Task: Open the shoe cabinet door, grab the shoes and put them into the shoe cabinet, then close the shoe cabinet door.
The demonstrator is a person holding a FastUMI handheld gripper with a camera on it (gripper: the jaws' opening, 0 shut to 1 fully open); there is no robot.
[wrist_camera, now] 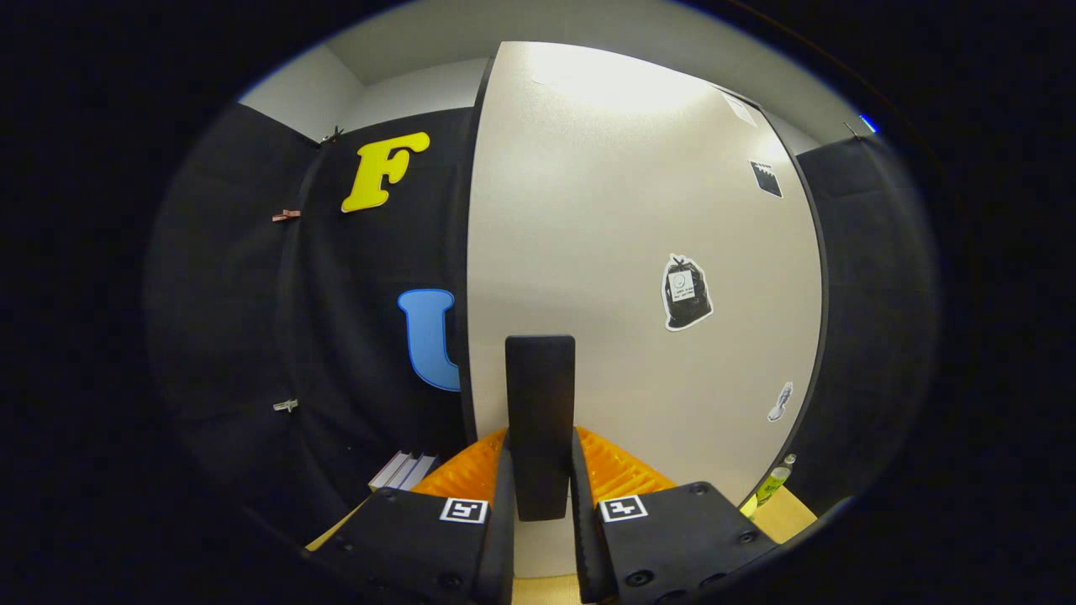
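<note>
The gripper (540,496) has its fingers closed onto the dark upright handle (540,420) of the pale shoe cabinet door (622,252), one finger on each side. The door hides the cabinet's inside. A greenish bottle (772,485) peeks out past the door's lower edge.
</note>
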